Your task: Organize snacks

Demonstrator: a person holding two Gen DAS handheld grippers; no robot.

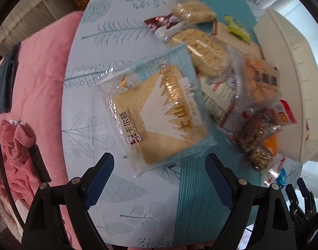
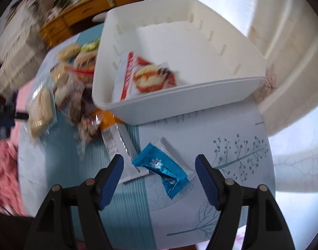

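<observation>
Just beyond left gripper [image 1: 159, 179]: bread packet [image 1: 156, 114].

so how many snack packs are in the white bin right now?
1. A red-and-white snack pack lies against the left inner wall of the white bin. The near wall could hide something low behind it.

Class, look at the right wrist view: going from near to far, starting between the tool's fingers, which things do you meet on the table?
Blue foil packet → white bin → red and white snack pack lying inside the bin.
</observation>
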